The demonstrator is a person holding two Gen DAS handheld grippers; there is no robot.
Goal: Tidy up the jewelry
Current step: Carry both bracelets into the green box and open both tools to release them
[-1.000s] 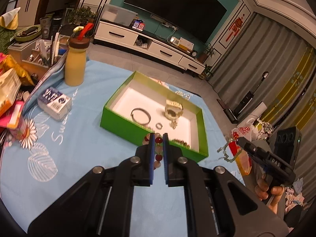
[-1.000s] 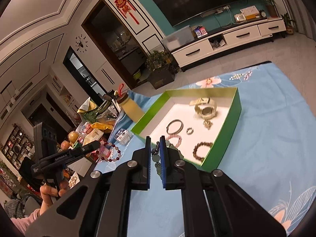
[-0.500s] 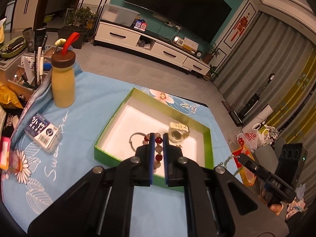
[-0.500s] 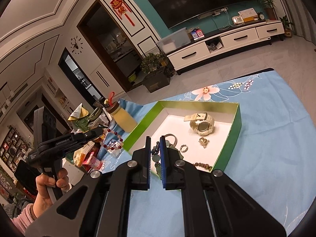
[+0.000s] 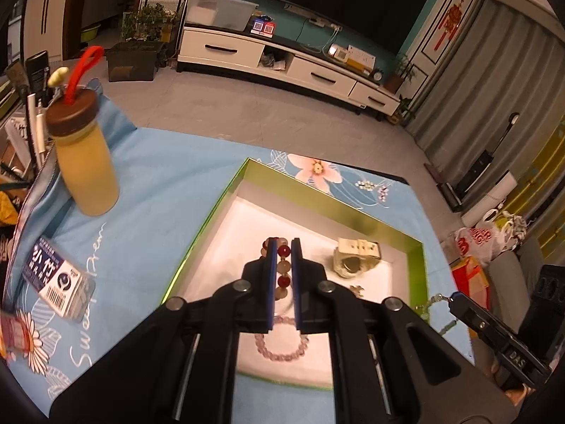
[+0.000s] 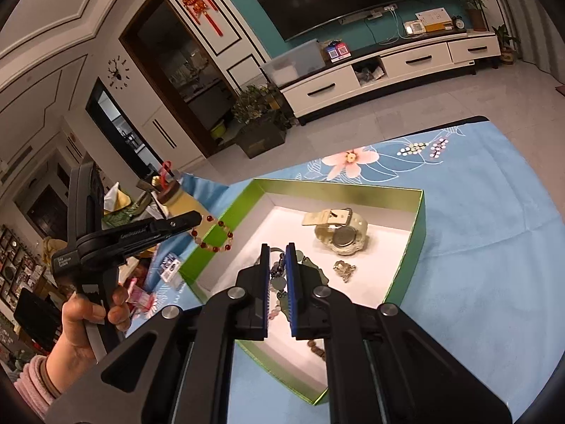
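A green box (image 5: 219, 208) with a white floor sits on the blue tablecloth; it also shows in the right wrist view (image 6: 409, 247). My left gripper (image 5: 283, 258) is shut on a red and pale bead bracelet (image 5: 283, 251) and holds it above the box; the bracelet also shows hanging in the right wrist view (image 6: 212, 233). My right gripper (image 6: 276, 275) is shut on a green bead necklace (image 6: 279, 282) above the box. Inside lie a cream watch (image 6: 339, 233), a pink bead bracelet (image 5: 282, 348) and a small gold charm (image 6: 344, 268).
A yellow bottle (image 5: 84, 162) with a brown lid stands at the left. A small white and blue packet (image 5: 58, 282) lies near it. Clutter fills the far left edge. A red and white bag (image 5: 483, 240) sits off the table at the right.
Both grippers have moved forward over the box with their jewelry still held. The box now lies under both grippers.
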